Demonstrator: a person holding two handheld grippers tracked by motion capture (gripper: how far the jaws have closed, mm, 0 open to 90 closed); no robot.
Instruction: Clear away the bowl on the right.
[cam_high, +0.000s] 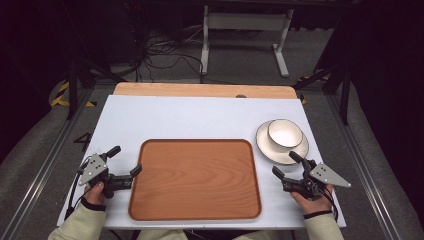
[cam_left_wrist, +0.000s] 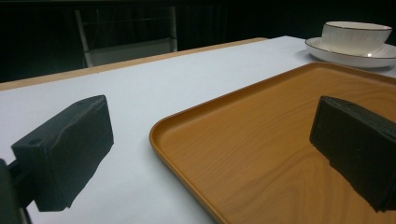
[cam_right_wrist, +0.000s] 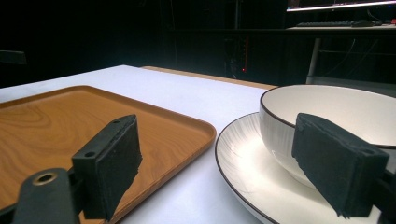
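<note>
Glossy white bowl sitting in dark-rimmed saucer right of rounded wood-grain tray on matte white surface; right claw gaping beside saucer, left claw gaping at tray's edge.

Tray bare, free passage across it; bowl on plate blocks tabletop just ahead of right tongs.

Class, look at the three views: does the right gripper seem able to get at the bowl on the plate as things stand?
Probably yes. The right gripper sits just short of the plate with its fingers apart and nothing between them; the bowl stands uncovered straight ahead, and the tray lies off to one side.
</note>
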